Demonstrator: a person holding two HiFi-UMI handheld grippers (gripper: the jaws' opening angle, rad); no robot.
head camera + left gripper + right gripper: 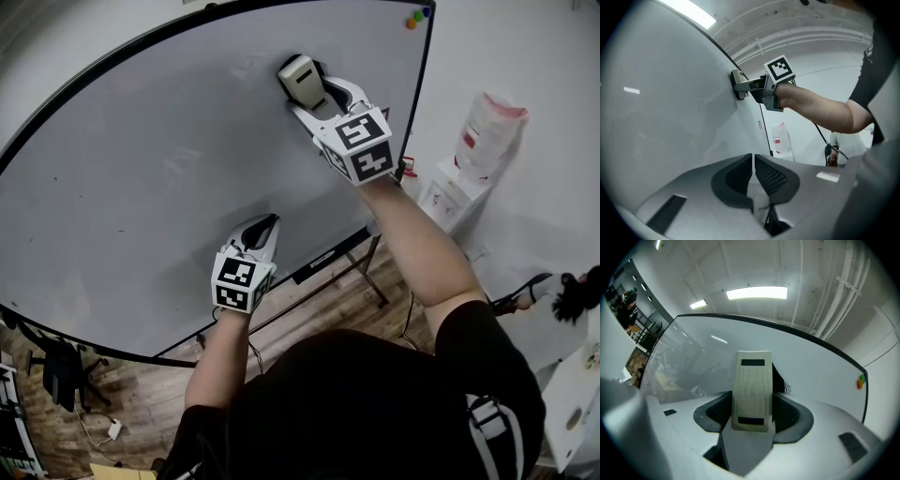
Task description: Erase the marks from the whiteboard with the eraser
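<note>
Your left gripper (262, 225), jaws closed on nothing, sits before the whiteboard (141, 187) near its lower edge. Your right gripper (317, 94) clamps the cream eraser (302, 80) against the board near the top edge, toward the right corner. The eraser's long axis runs along the jaws, pointing toward that top edge.

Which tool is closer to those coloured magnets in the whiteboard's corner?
Right. The right tool, gripping the eraser, sits closer to the magnets; the left tool, shut, is farther off.

Cream eraser (302, 81), apparently flat against whiteboard (141, 169) upper right.
</note>
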